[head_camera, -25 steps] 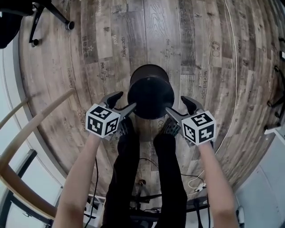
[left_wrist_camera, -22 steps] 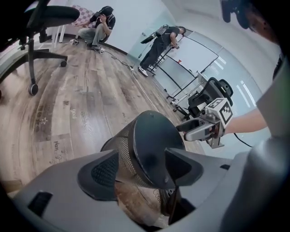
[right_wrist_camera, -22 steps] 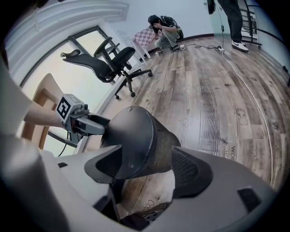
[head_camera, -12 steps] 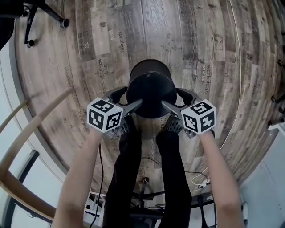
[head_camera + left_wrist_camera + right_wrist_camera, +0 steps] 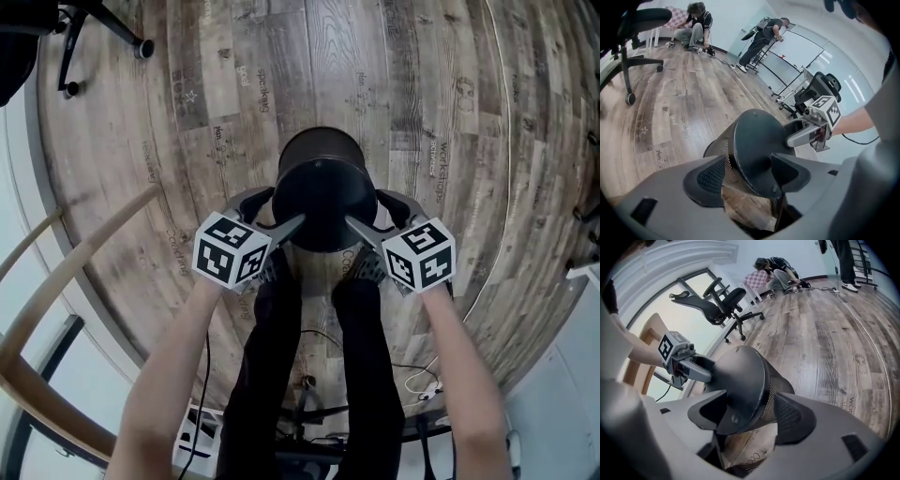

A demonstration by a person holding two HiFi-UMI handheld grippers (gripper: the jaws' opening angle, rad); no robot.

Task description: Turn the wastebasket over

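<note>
The black mesh wastebasket [image 5: 322,199] lies tipped on the wood floor, its solid round bottom [image 5: 757,154] turned toward me and its open end pointing away. My left gripper [image 5: 281,217] straddles the bottom's left edge, one finger [image 5: 708,180] beside the mesh wall, the other [image 5: 790,172] over the flat bottom. Its jaws have just been opening wide, then closing slightly, with the basket's edge between them. My right gripper [image 5: 367,216] straddles the right edge the same way, one finger [image 5: 793,416] by the mesh [image 5: 780,380]. I see no clear squeeze from either.
My legs and shoes [image 5: 272,272] stand just behind the basket. A wooden chair back [image 5: 66,272] curves at the left, and an office chair base [image 5: 103,37] sits at the top left. Cables [image 5: 412,380] lie behind my feet. People crouch far across the room [image 5: 696,26].
Both grippers have moved inward from beside the basket's bottom, so their fingers now reach over its edge. The basket itself has stayed in place.
</note>
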